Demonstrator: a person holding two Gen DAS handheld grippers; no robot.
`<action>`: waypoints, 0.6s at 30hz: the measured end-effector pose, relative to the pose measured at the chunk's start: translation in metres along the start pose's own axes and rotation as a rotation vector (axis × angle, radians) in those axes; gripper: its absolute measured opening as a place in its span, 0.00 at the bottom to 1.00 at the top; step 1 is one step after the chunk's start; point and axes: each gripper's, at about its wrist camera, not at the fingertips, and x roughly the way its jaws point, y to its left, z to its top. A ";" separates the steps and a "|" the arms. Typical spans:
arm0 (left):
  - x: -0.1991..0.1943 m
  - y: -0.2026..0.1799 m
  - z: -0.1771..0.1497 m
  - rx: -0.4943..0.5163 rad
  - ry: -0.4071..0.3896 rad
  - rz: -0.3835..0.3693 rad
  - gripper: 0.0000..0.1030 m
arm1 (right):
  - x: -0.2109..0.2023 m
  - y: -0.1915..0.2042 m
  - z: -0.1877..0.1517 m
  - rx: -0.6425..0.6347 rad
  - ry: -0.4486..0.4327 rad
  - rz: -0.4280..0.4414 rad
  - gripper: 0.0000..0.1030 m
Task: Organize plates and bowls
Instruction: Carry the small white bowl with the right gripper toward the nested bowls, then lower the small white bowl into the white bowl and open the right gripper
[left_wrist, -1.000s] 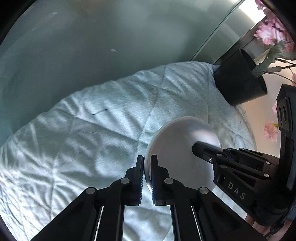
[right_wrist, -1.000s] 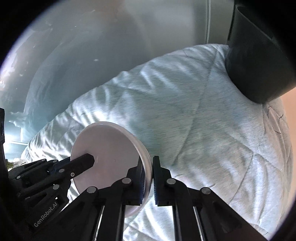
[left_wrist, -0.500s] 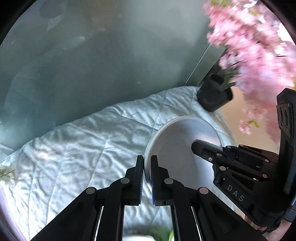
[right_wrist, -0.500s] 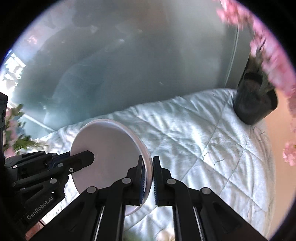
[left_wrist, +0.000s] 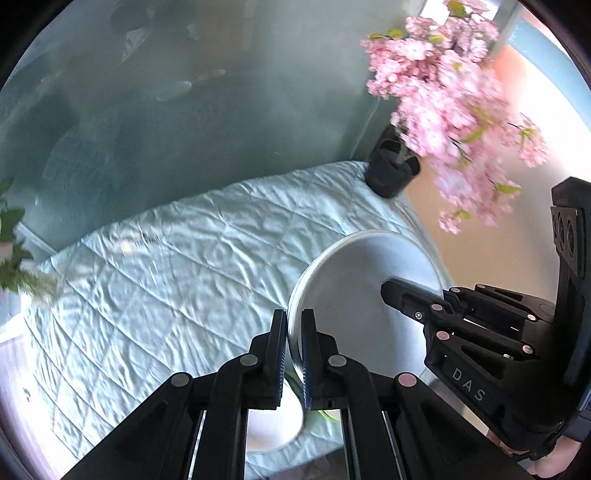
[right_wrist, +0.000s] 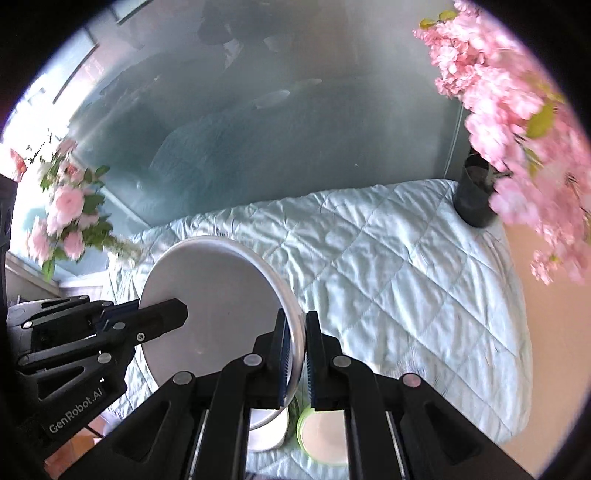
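Observation:
A white plate hangs high above the table, tilted on edge and held from two sides. My left gripper is shut on its left rim. My right gripper is shut on the opposite rim. In the left wrist view the right gripper reaches in from the right; in the right wrist view the left gripper reaches in from the left. Far below, a white dish and a green-rimmed bowl rest on the pale blue quilted cloth.
A black pot with pink blossom branches stands at the far right corner of the table. A bunch of pink roses is at the left. A teal glass wall runs behind the table.
Both grippers have risen with the plate between them. The table now looks much farther below, and the blossoms, roses, white dish and green-rimmed bowl have come into view.

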 end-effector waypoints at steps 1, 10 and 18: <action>-0.005 -0.006 -0.011 0.002 -0.003 -0.008 0.03 | -0.005 -0.001 -0.007 -0.001 0.001 -0.001 0.07; 0.011 -0.056 -0.085 0.003 0.031 -0.063 0.03 | -0.029 -0.026 -0.078 0.020 0.019 -0.016 0.08; 0.051 -0.079 -0.125 -0.013 0.082 -0.077 0.03 | -0.016 -0.050 -0.119 0.027 0.059 -0.043 0.08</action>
